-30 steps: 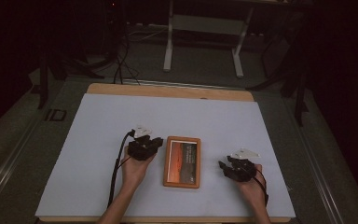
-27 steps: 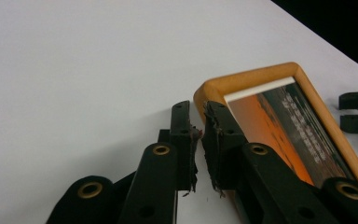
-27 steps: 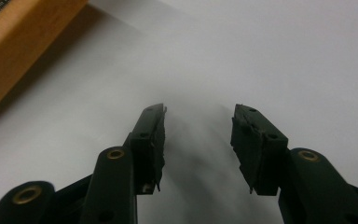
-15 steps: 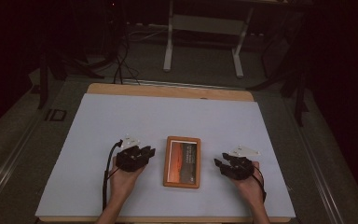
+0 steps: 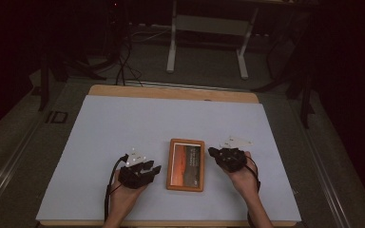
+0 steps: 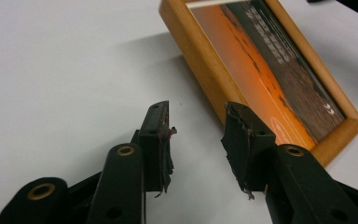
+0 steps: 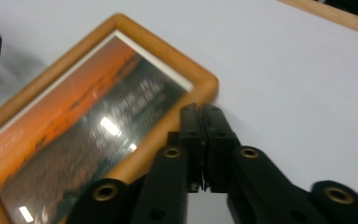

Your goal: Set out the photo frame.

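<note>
A wooden picture frame [image 5: 186, 164] with an orange sunset picture lies flat on the white table cover, near the front. My left gripper [image 5: 155, 170] rests just left of the frame and points at its left side. In the left gripper view its jaws stand open [image 6: 196, 135] with nothing between them, and the tips sit close to the frame [image 6: 261, 70] border. My right gripper [image 5: 213, 152] is at the frame's right edge. In the right gripper view it is shut [image 7: 203, 116] on nothing, its tips by a rounded corner of the frame [image 7: 88, 121].
The white table cover [image 5: 138, 123] spreads over a wooden table [image 5: 171, 92] whose far edge shows as a bare strip. Beyond it on the dark floor are cables [image 5: 123, 66] and the white legs of a stand [image 5: 173, 42].
My left gripper has drawn back toward the table's front and turned its tips to the frame. The right gripper has shifted a little left, up to the frame's edge.
</note>
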Available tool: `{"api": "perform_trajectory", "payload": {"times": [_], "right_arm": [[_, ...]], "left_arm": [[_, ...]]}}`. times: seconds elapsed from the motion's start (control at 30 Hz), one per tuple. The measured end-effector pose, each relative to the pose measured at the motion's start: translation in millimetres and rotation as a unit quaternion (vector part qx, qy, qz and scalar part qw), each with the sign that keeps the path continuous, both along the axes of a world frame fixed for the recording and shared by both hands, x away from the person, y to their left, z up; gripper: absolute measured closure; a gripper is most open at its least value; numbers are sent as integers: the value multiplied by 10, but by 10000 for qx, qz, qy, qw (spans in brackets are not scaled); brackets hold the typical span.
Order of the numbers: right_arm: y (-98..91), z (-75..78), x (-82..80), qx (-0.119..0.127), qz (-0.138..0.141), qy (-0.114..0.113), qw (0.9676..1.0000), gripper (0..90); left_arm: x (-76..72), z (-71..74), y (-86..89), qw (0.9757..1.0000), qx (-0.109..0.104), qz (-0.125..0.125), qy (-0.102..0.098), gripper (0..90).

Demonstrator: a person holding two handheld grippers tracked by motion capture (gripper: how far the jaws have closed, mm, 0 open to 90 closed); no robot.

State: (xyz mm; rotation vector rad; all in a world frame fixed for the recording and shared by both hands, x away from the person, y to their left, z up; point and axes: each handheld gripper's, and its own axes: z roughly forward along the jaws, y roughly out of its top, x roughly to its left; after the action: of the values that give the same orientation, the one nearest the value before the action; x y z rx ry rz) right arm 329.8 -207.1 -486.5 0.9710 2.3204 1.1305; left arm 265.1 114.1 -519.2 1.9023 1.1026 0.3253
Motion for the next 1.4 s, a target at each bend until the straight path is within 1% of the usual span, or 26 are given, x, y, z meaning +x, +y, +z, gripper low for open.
{"api": "perform_trajectory", "payload": {"times": [0.17, 0.27, 0.33, 0.4, 0.47, 0.63, 0.73, 0.77, 0.83, 1.03, 1.13, 1.23, 1.3, 1.4], "right_arm": [[181, 37, 126, -15, 127, 11, 9999, 896], [251, 15, 192, -64, 124, 46, 9999, 896], [280, -9, 234, -76, 105, 103, 9999, 896], [298, -26, 261, -15, 97, 142, 9999, 897], [312, -30, 274, -24, 92, 140, 9999, 897], [337, -41, 304, -72, 96, 109, 9999, 898], [346, -61, 312, -117, 67, 123, 9998, 898], [348, -75, 314, -129, 44, 97, 9999, 898], [327, -87, 319, -87, 8, 122, 9999, 898], [254, -145, 350, -72, -123, 202, 9997, 898], [207, -186, 370, -34, -185, 304, 9994, 898], [161, -228, 393, 86, -224, 413, 9989, 898], [141, -259, 408, 49, -245, 445, 9987, 898], [121, -309, 422, -10, -291, 520, 9982, 898]], "left_arm": [[-21, -22, -36, 9999, 52, -105, 17, 608], [-29, -42, -72, 9998, 91, -163, 66, 608], [-36, -61, -103, 9996, 149, -205, 100, 608], [-45, -79, -135, 9993, 213, -261, 137, 608], [-54, -88, -160, 9990, 290, -307, 136, 608], [-59, -82, -155, 9992, 255, -275, 118, 604], [-52, -74, -129, 9995, 171, -227, 115, 600], [-47, -71, -118, 9996, 154, -213, 112, 599], [-38, -65, -104, 9998, 71, -171, 123, 597], [-32, -50, -104, 9999, 36, -122, 92, 588], [-27, -42, -111, 9997, -54, -185, 153, 576], [-42, -18, -143, 9995, -101, -254, 134, 569], [-51, 0, -161, 9993, -186, -293, 142, 563], [-60, 29, -168, 9984, -444, -281, 228, 558]]}}
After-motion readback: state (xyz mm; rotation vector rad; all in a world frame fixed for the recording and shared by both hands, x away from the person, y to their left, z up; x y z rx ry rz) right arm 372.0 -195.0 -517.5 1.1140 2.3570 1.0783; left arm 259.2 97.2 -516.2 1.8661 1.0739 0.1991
